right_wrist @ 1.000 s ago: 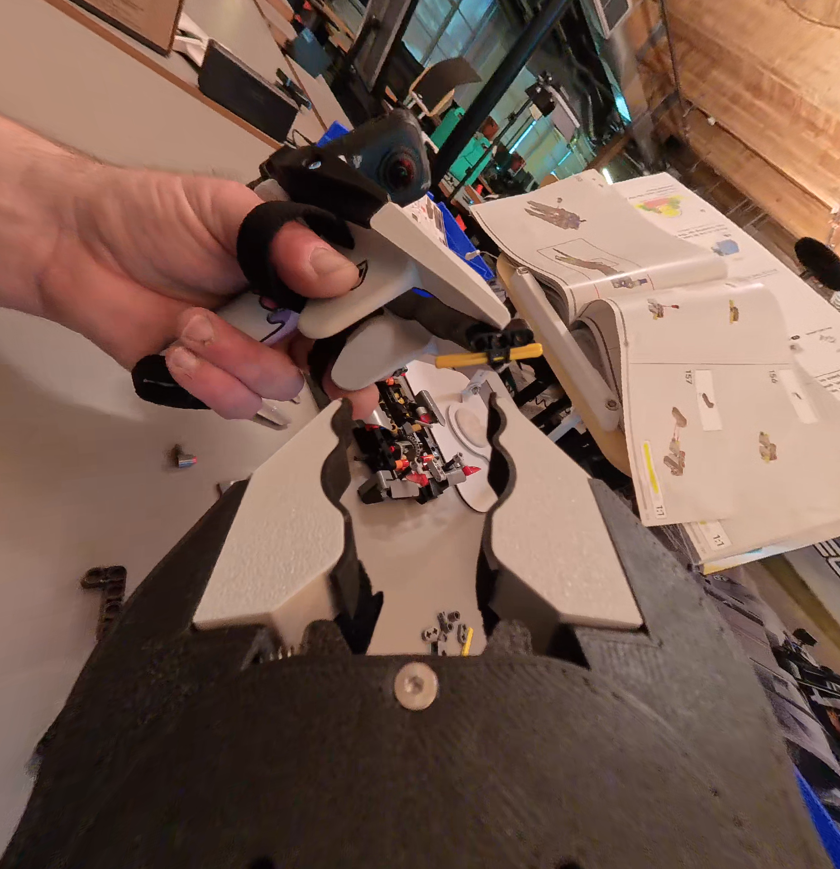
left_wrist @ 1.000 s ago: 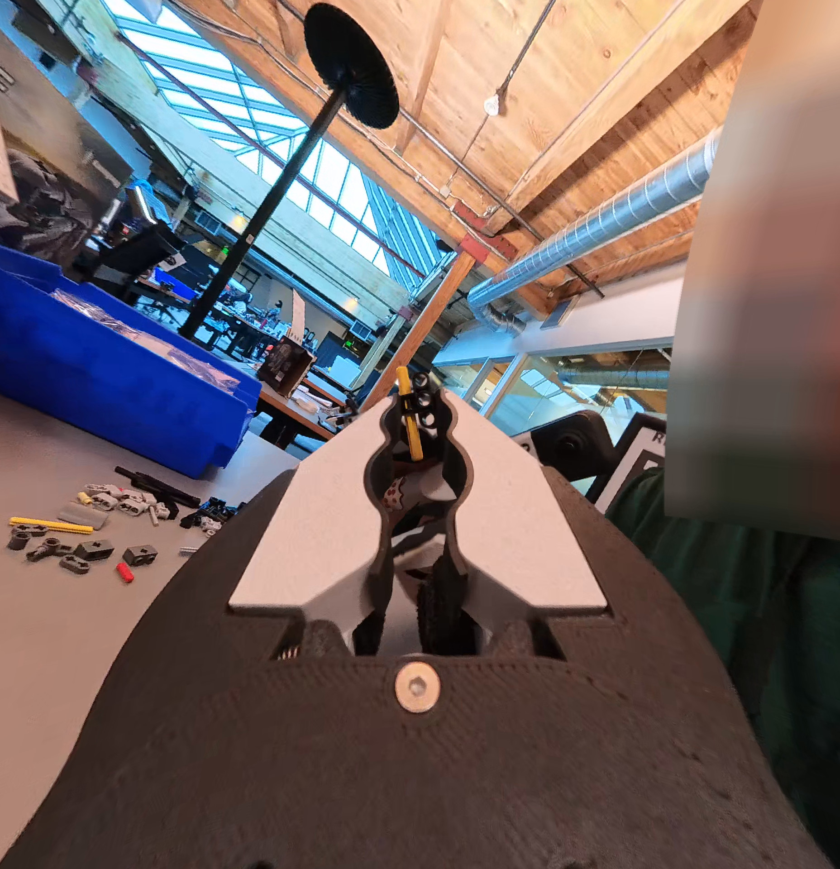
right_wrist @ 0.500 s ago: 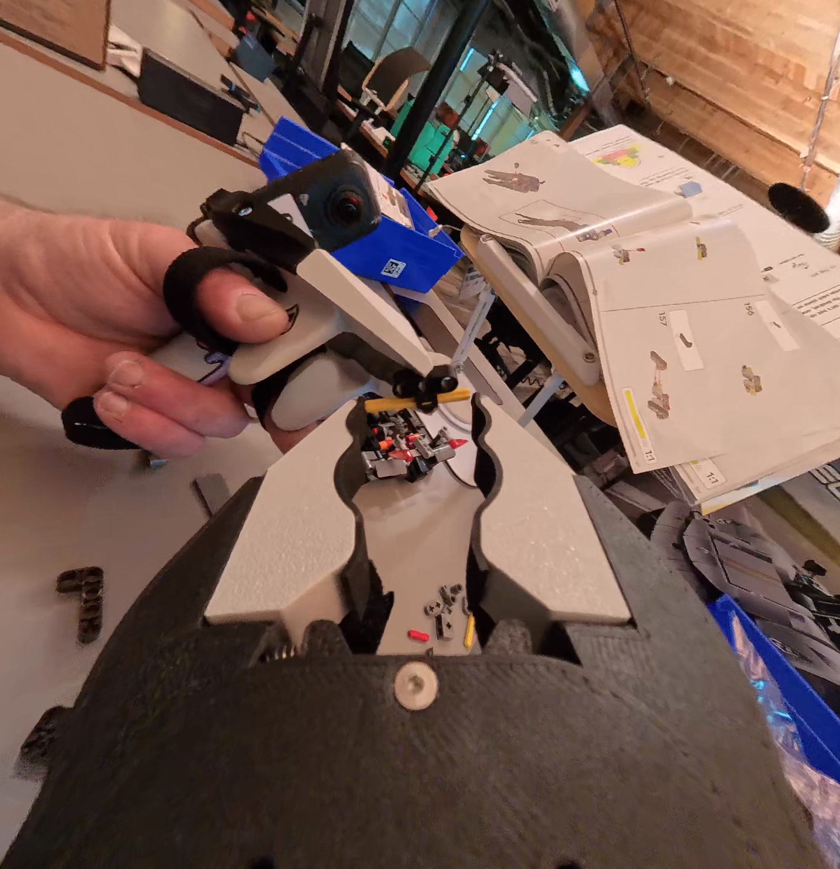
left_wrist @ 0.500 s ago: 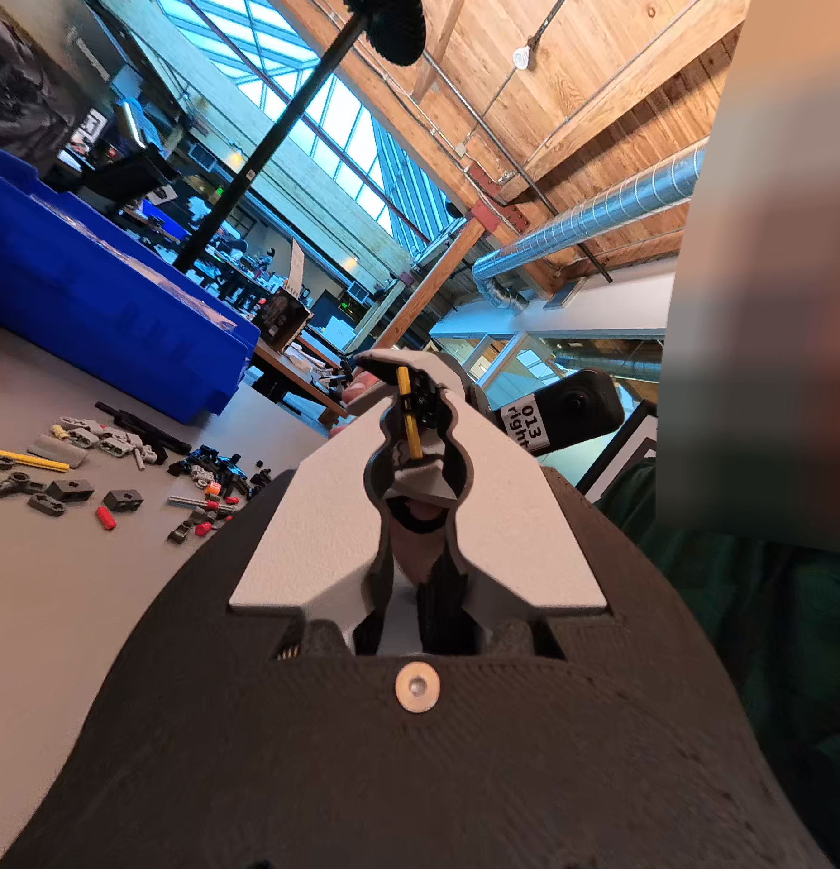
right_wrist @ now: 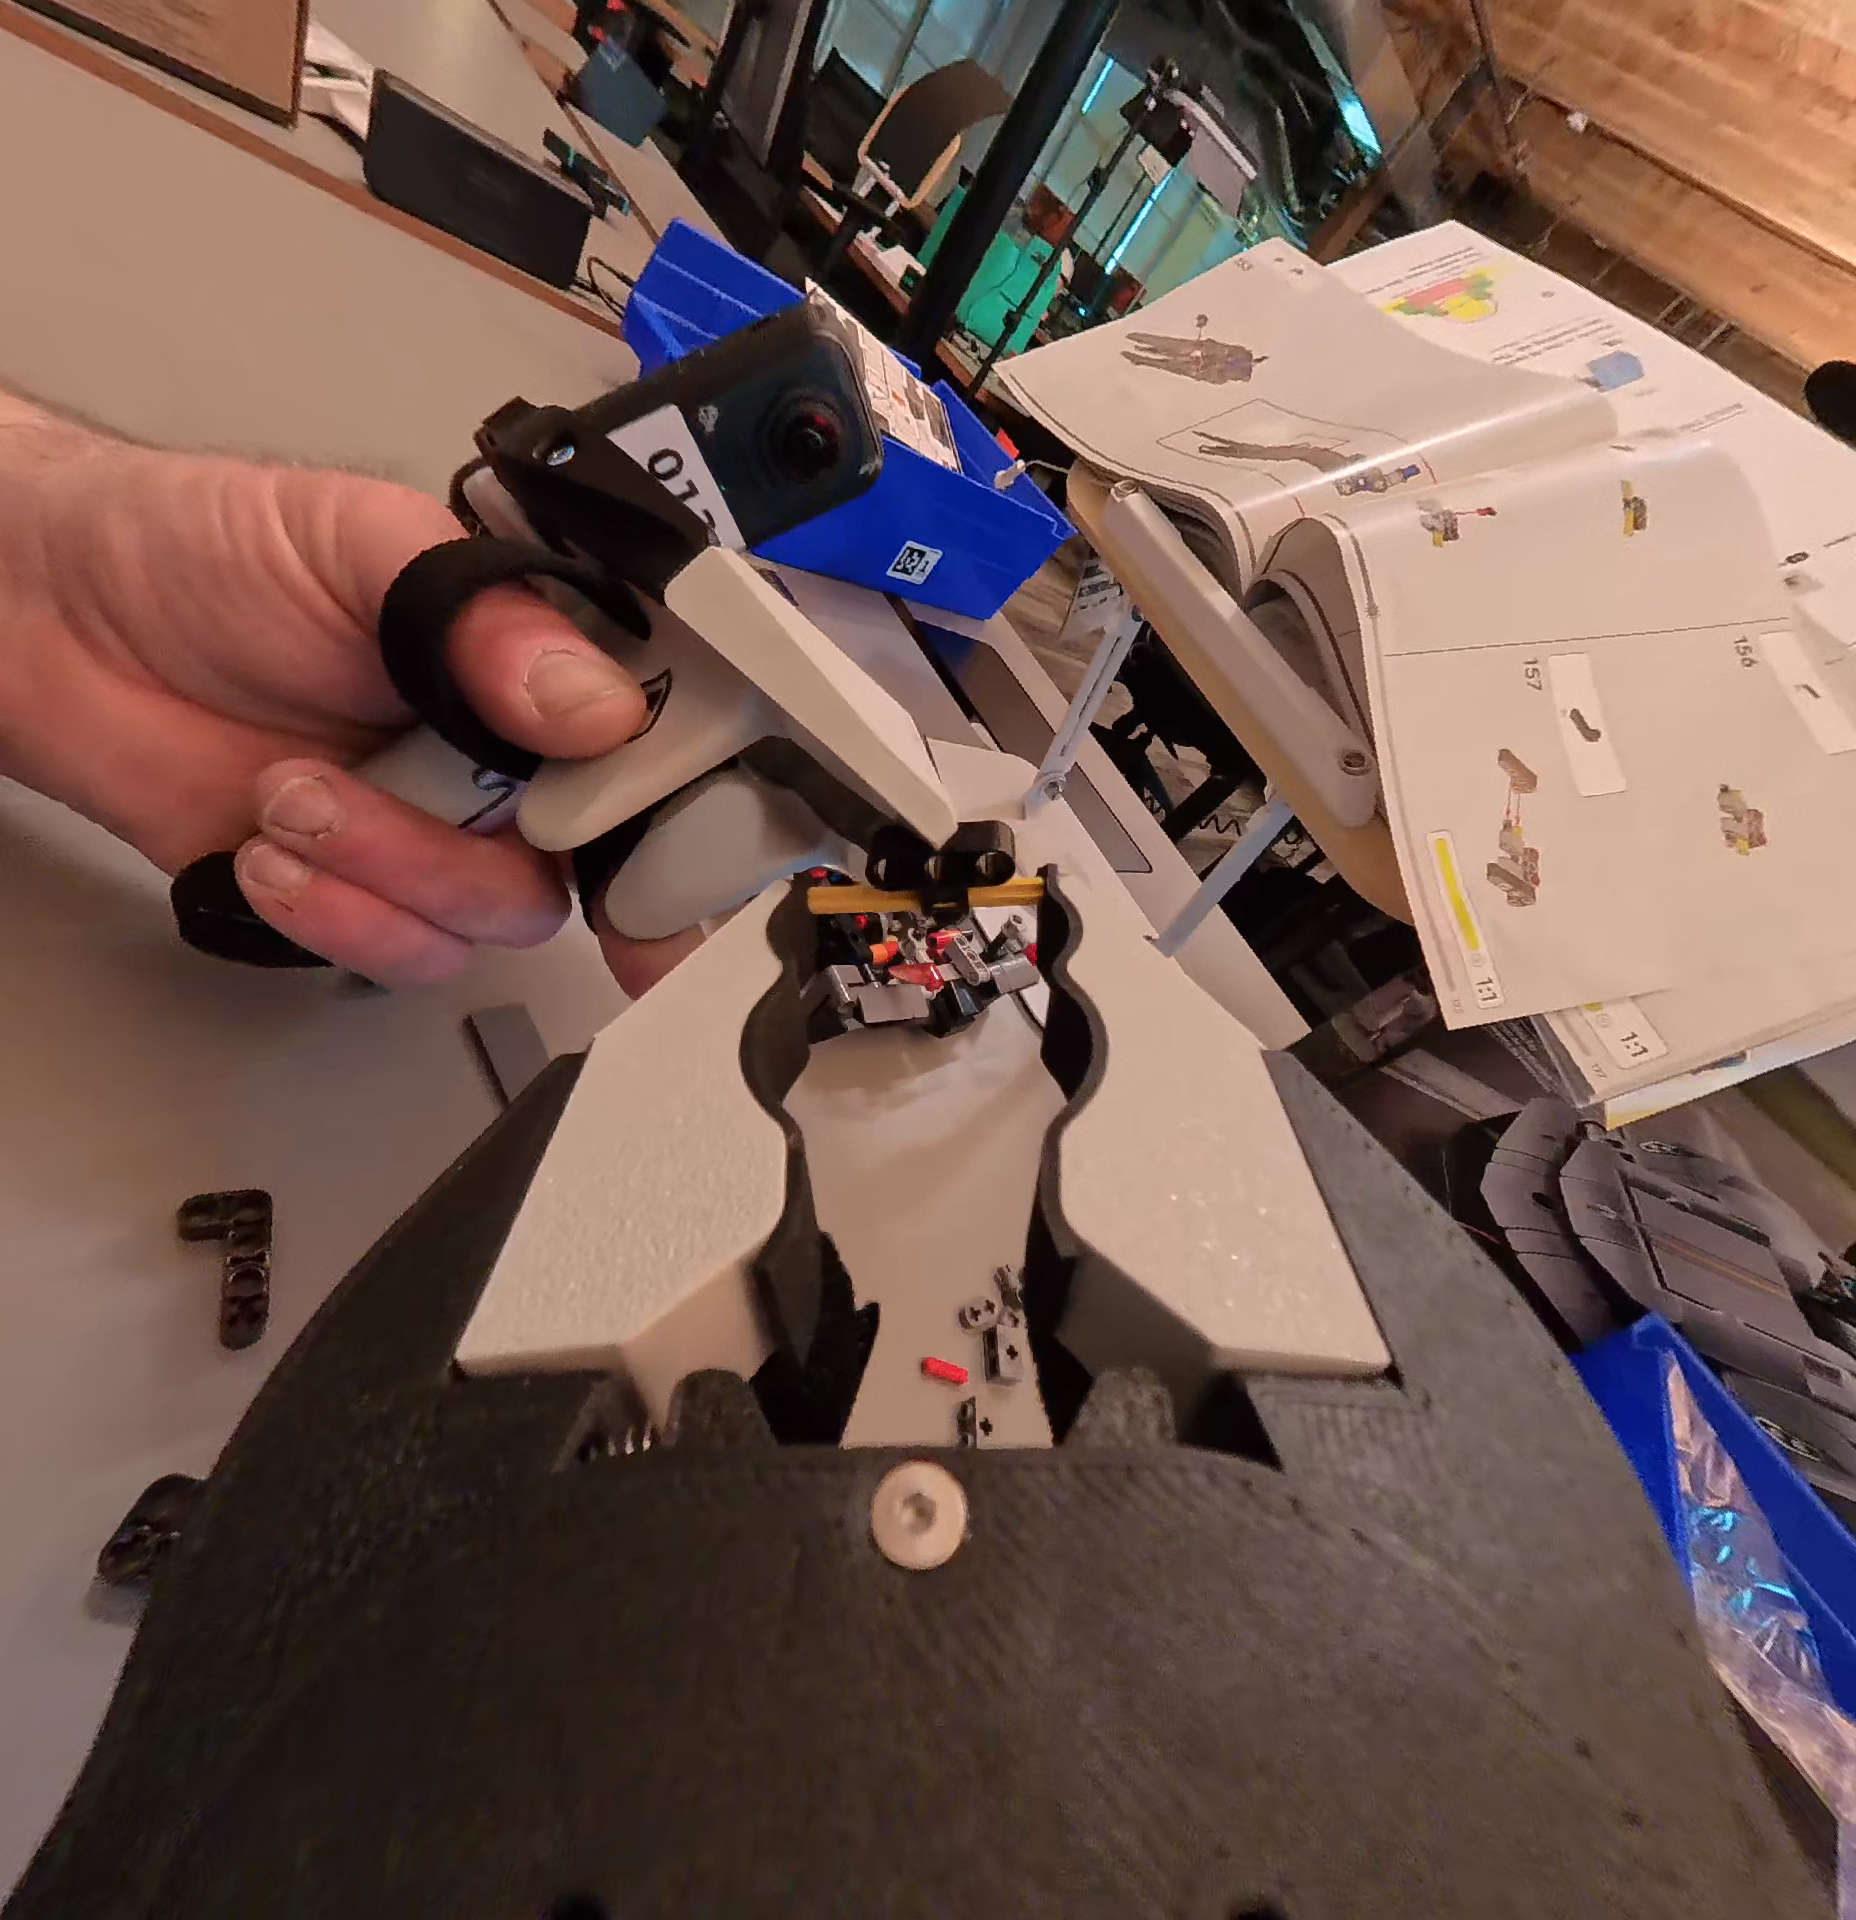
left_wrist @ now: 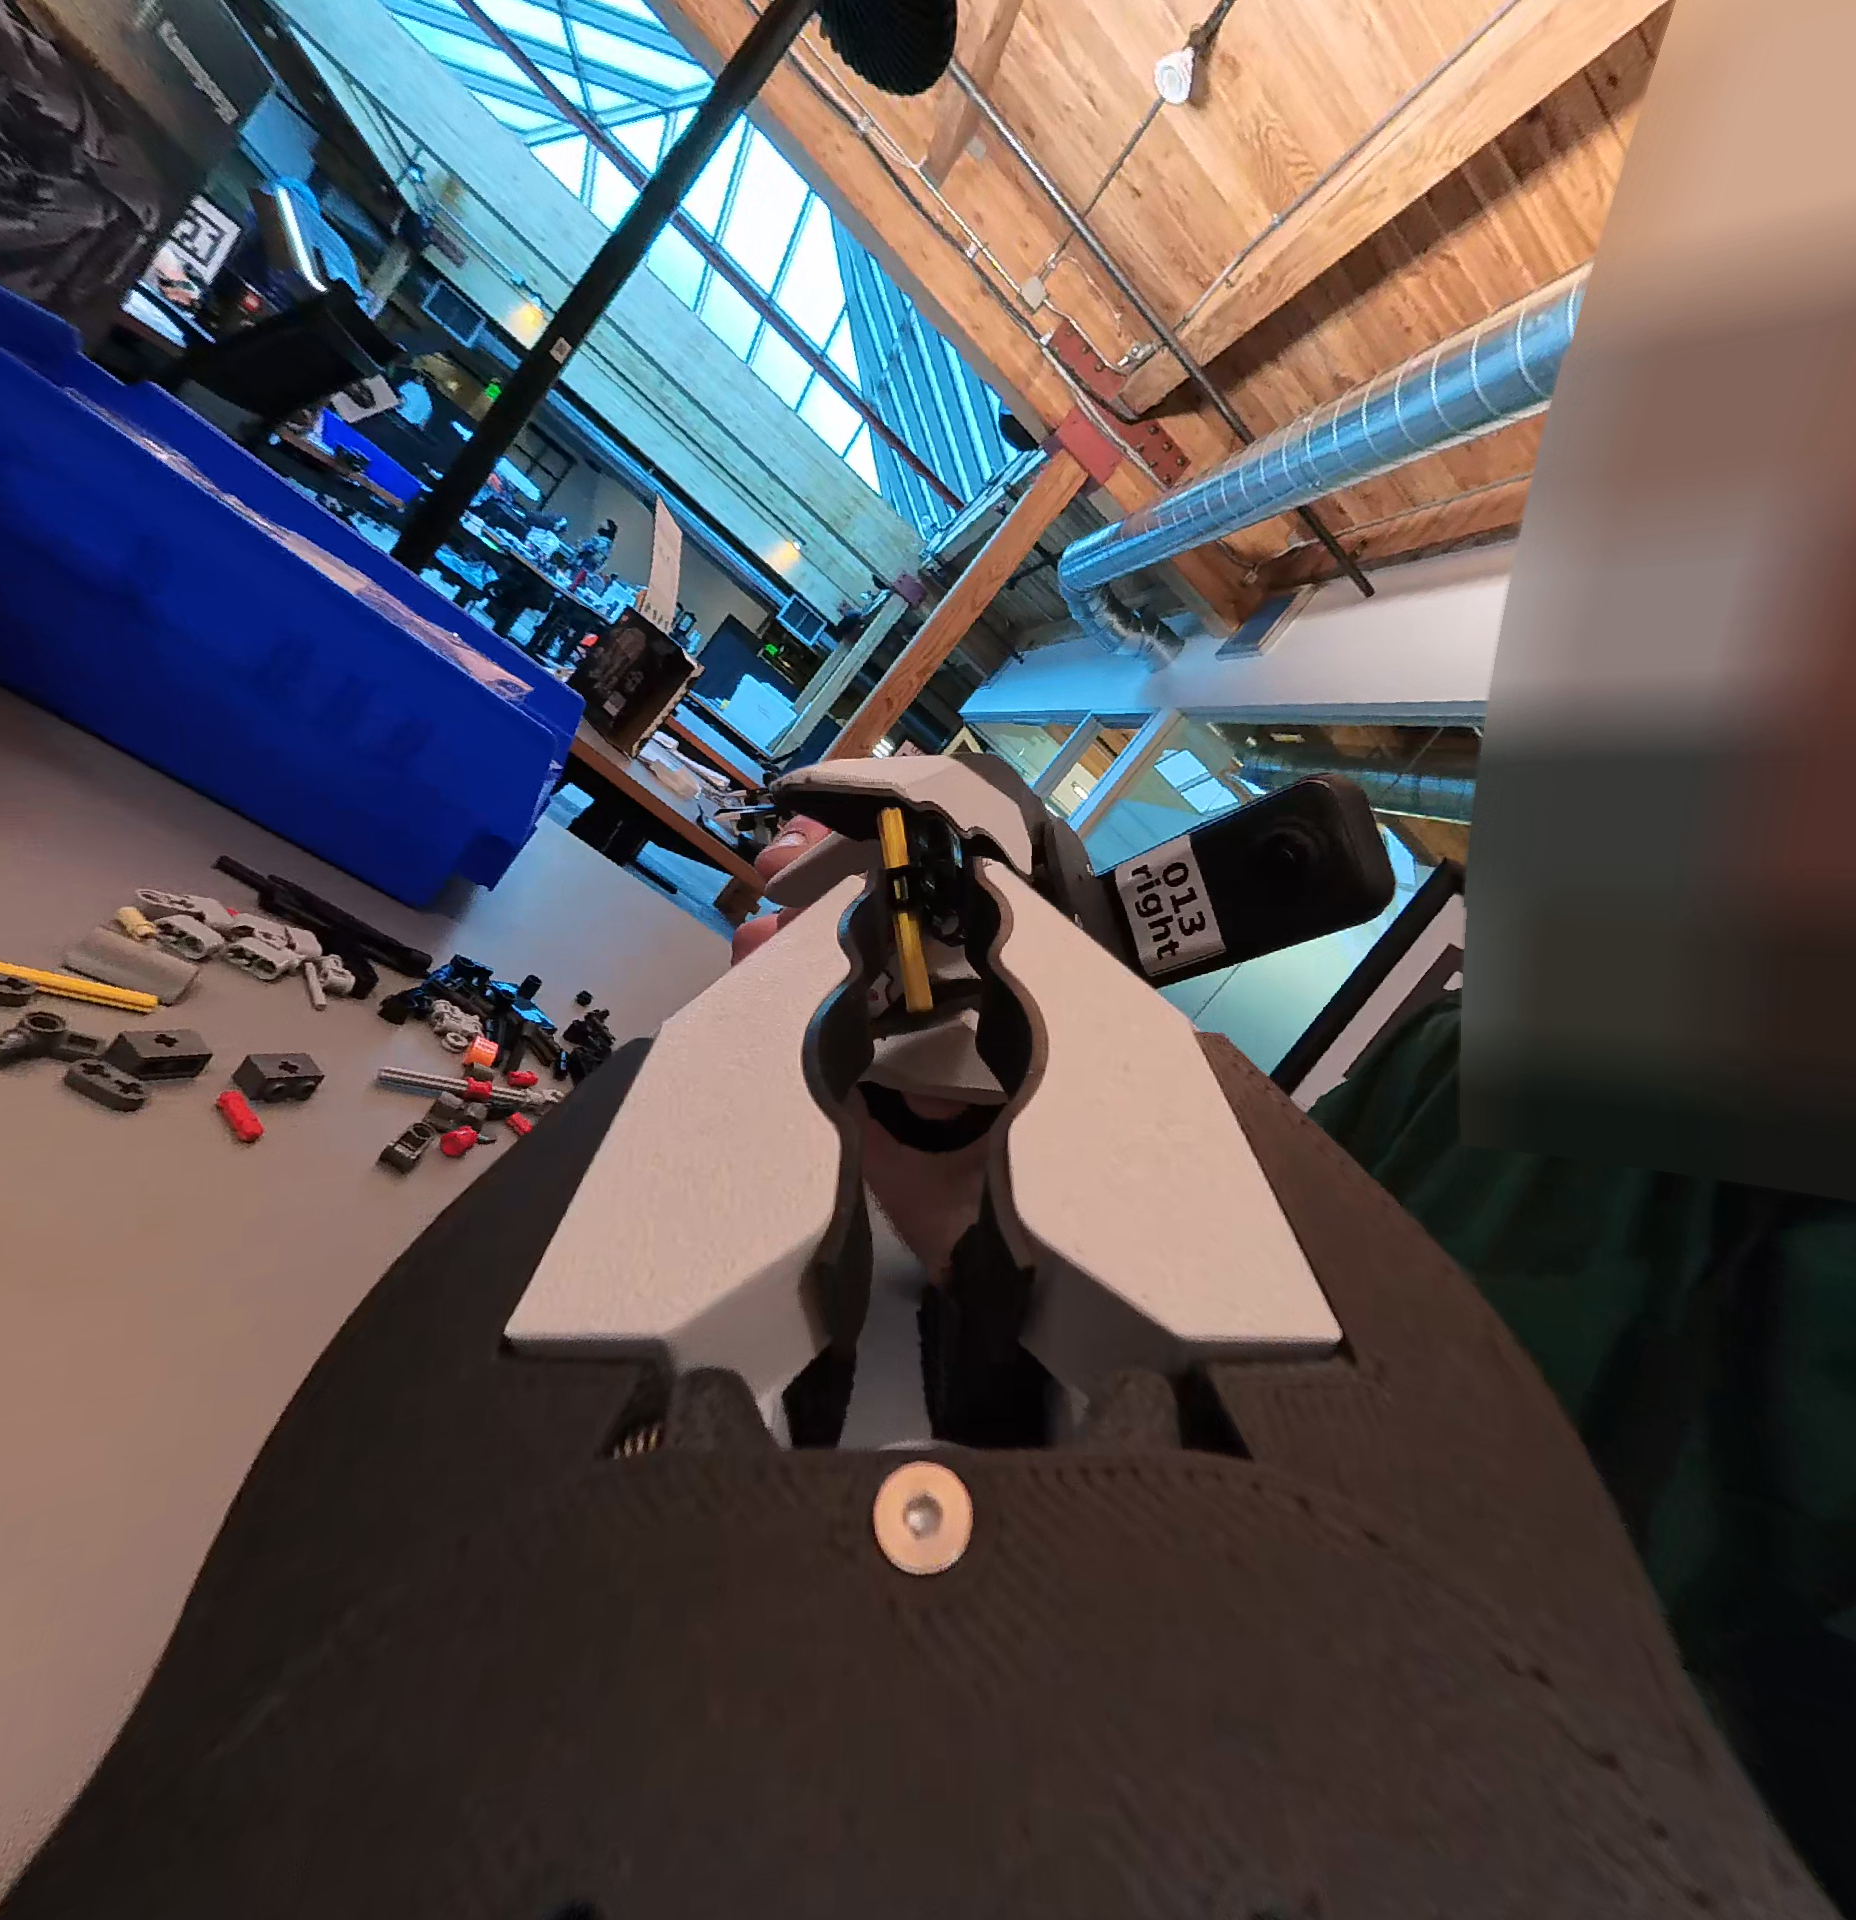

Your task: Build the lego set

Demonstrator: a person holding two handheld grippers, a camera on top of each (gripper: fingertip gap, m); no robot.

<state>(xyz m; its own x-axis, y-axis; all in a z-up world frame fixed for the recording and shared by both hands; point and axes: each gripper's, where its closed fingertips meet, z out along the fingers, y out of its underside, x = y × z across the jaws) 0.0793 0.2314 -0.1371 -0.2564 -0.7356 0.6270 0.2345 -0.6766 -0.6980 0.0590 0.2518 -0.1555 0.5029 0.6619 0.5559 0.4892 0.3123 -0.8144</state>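
My left gripper [left_wrist: 929,899] is shut on a small black beam [left_wrist: 943,868] with a yellow axle [left_wrist: 906,914] through it. In the right wrist view a hand holds that gripper [right_wrist: 799,686] at upper left, and the black beam [right_wrist: 945,847] sits at its tip. My right gripper [right_wrist: 924,904] is open, and the yellow axle [right_wrist: 924,891] lies crosswise between its fingertips. The right gripper's fingers [left_wrist: 882,790] stand above and below the axle in the left wrist view. A partly built grey, black and red model [right_wrist: 924,982] lies on the table just beyond.
Loose Lego parts [left_wrist: 280,1039] are scattered on the grey table at left, in front of a blue bin [left_wrist: 228,644]. An open instruction booklet [right_wrist: 1526,675] stands on a holder at right. A black L-shaped beam [right_wrist: 233,1262] and small pieces [right_wrist: 991,1351] lie near me.
My right gripper has closed in on the left gripper, so the yellow axle now sits between its open fingertips. The left gripper has kept its hold and tilted, showing more of the table.
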